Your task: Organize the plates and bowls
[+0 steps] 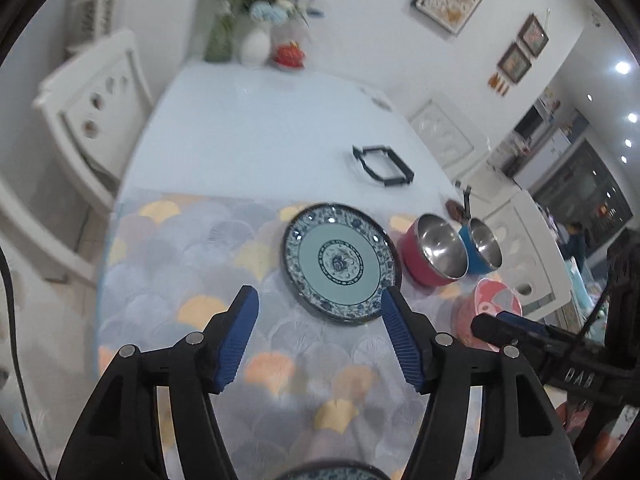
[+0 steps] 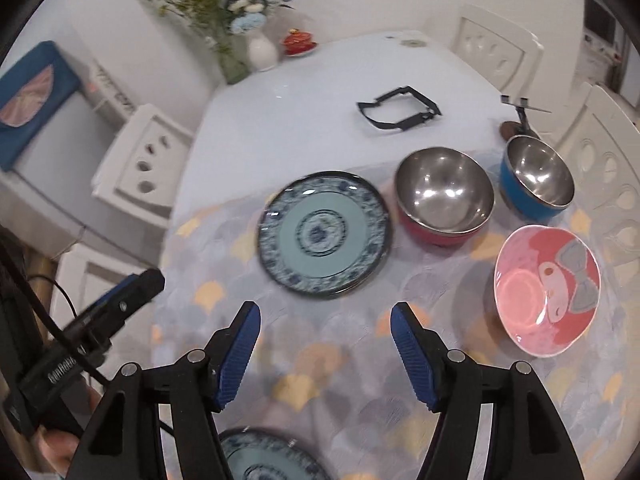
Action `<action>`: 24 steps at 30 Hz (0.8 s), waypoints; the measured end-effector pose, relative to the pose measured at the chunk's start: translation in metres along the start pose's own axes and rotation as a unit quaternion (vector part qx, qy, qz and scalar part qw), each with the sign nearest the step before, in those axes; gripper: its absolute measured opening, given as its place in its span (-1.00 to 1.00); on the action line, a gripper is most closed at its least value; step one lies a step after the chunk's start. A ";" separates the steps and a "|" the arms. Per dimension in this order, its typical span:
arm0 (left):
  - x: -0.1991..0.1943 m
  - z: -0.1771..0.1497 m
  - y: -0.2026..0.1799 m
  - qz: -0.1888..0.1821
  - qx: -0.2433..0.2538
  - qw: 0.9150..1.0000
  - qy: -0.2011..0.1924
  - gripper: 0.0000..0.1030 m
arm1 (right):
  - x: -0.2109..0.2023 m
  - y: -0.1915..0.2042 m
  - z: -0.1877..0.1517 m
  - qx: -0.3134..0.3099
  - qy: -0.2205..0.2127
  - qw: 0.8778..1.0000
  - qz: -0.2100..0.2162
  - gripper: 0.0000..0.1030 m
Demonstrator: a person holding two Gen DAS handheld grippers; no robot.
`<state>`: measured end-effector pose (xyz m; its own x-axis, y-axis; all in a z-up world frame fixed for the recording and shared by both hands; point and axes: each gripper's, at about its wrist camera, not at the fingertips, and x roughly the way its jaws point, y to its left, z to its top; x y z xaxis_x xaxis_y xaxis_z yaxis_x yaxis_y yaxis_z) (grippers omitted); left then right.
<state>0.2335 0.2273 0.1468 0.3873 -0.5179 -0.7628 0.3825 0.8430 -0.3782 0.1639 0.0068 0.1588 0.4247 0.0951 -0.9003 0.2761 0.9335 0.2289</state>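
A blue-patterned plate [image 1: 341, 263] [image 2: 325, 233] lies on the scallop-print cloth. To its right stand a red steel-lined bowl [image 1: 436, 254] [image 2: 444, 200], a blue steel-lined bowl [image 1: 482, 246] [image 2: 534, 178] and a pink cartoon bowl [image 1: 490, 312] [image 2: 546, 288]. A second patterned plate [image 2: 268, 458] [image 1: 336, 474] shows at the near edge, under the grippers. My left gripper [image 1: 320, 316] hovers open just short of the far plate, with nothing between its pads. Over the cloth, my right gripper [image 2: 326, 330] is open too and holds nothing.
A black folding frame [image 1: 382, 168] [image 2: 400, 114] lies on the white table [image 1: 256, 132] beyond the cloth. Vases with flowers [image 2: 260, 52] and a red lidded dish [image 2: 298, 42] stand at the far end. White chairs [image 1: 92, 120] [image 2: 600, 176] flank the table.
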 end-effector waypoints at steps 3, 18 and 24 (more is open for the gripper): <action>0.031 0.012 0.007 -0.012 0.005 1.000 0.023 0.20 | 0.027 -0.002 0.004 0.012 0.010 1.000 -0.017 0.27; 0.159 0.032 0.049 -0.050 -0.007 0.993 0.107 -0.17 | 0.133 -0.033 0.020 0.059 0.031 0.997 -0.046 0.27; 0.180 0.042 0.047 -0.053 0.004 0.994 0.098 -0.27 | 0.159 -0.056 0.023 0.093 0.050 0.994 -0.030 -0.03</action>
<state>0.3567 0.1674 0.0135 0.1749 -0.5646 -0.8066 0.4201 0.7837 -0.4575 0.2357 -0.0387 0.0111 0.3180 0.0845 -0.9443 0.4562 0.8595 0.2305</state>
